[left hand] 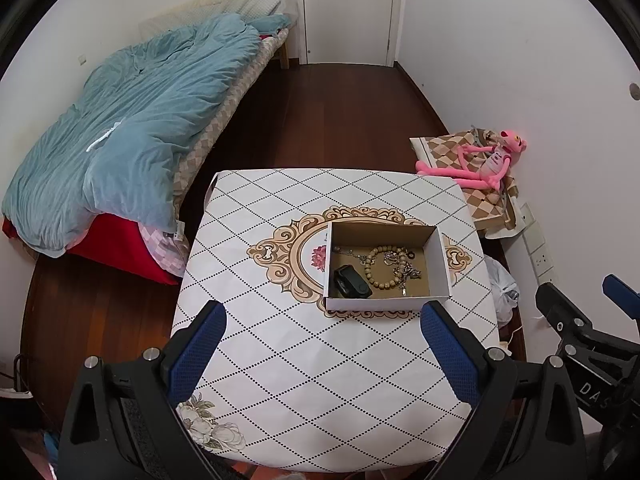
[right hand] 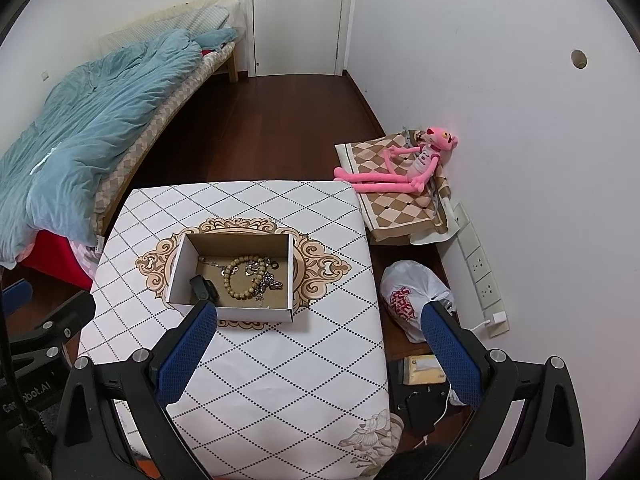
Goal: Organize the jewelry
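An open cardboard box (left hand: 440, 258) (right hand: 178, 264) stands on the table with the diamond-pattern cloth (left hand: 280, 360) (right hand: 280, 360). Inside lie a wooden bead bracelet (left hand: 380, 268) (right hand: 239, 276), tangled silver chains (left hand: 404, 266) (right hand: 268, 278) and a black clip-like item (left hand: 352, 282) (right hand: 204, 288). My left gripper (left hand: 324, 348) is open and empty, above the table's near side, short of the box. My right gripper (right hand: 320, 348) is open and empty, near the table's right edge, its left finger (right hand: 188, 348) just in front of the box.
A bed with a blue duvet (left hand: 120, 140) (right hand: 80, 128) lies to the left. A pink plush toy (left hand: 480, 164) (right hand: 400, 172) sits on a checkered cushion by the right wall. A white plastic bag (right hand: 408, 296) and wall sockets (right hand: 480, 268) are right of the table.
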